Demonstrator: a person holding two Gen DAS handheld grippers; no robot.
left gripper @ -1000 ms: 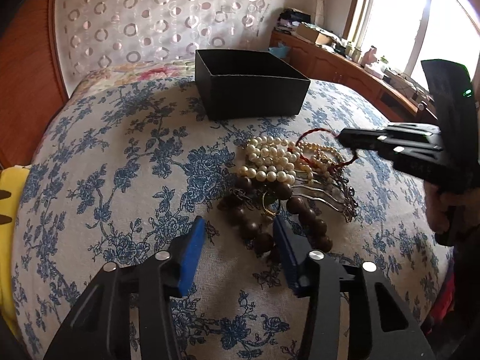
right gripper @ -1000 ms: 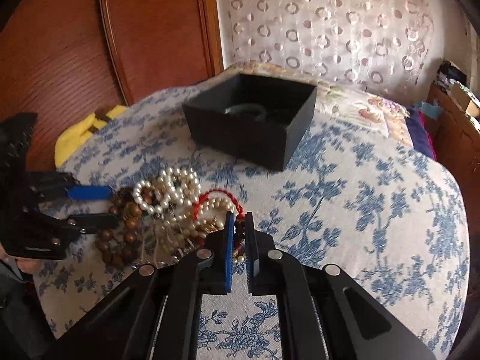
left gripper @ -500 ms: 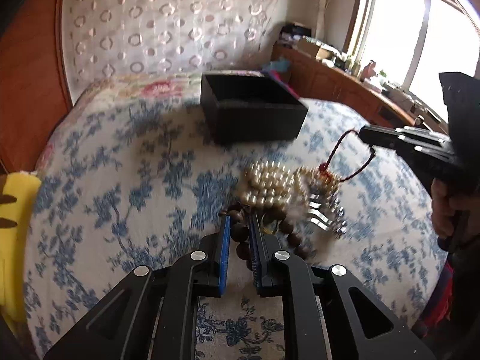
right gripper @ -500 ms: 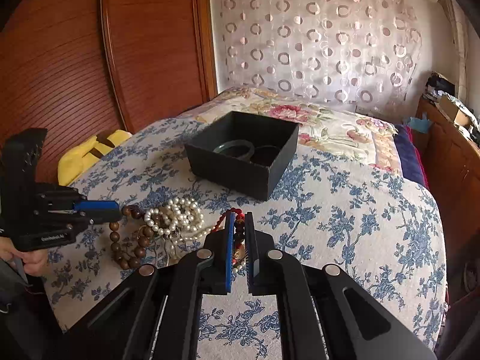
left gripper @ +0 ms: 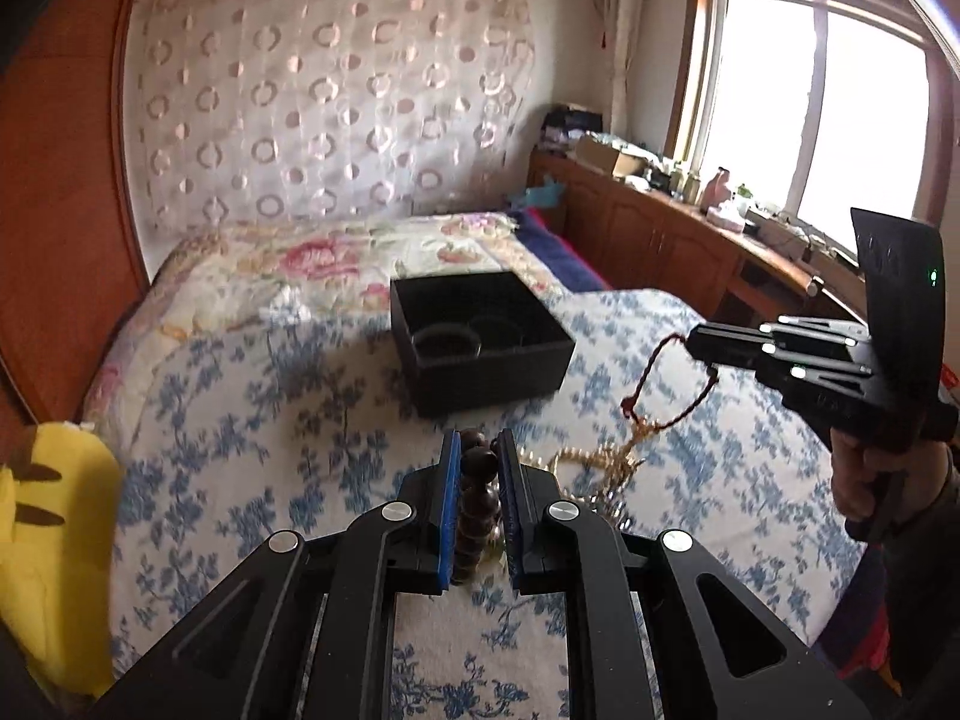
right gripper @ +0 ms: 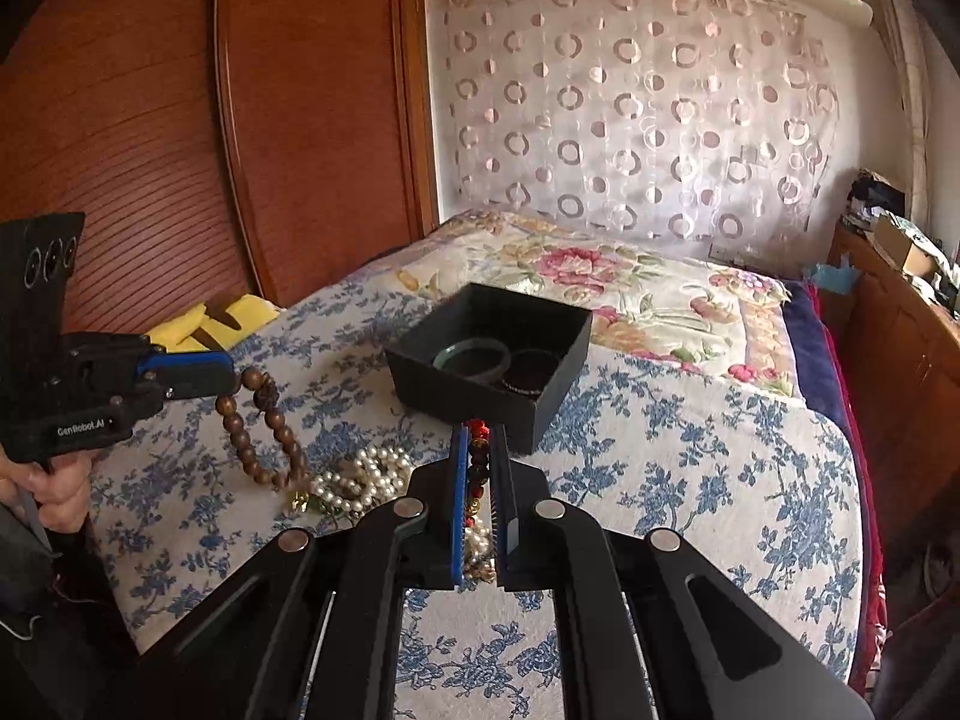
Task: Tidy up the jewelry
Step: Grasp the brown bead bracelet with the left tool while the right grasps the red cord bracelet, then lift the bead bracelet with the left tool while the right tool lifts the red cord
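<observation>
My left gripper (left gripper: 478, 439) is shut on a brown wooden bead bracelet (left gripper: 475, 504); in the right wrist view that gripper (right gripper: 231, 375) holds the bracelet (right gripper: 264, 438) hanging above the bed. My right gripper (right gripper: 478, 432) is shut on a red cord bracelet (right gripper: 478, 468) with gold beads; in the left wrist view it (left gripper: 696, 345) lifts the red cord (left gripper: 654, 384), gold strands trailing below. A pearl necklace (right gripper: 366, 477) lies on the bedspread. The open black box (right gripper: 492, 369) holds a green bangle (right gripper: 474, 360) and a dark ring.
The blue floral bedspread (right gripper: 690, 468) covers the bed. A yellow plush (left gripper: 48, 552) lies at the left edge. A wooden headboard (right gripper: 180, 120) stands behind. A wooden dresser (left gripper: 660, 234) with clutter runs along the window.
Both grippers have risen from the pile. The left shut on the wooden bead bracelet and lifted it; the right lifted the red cord bracelet clear of the pearls.
</observation>
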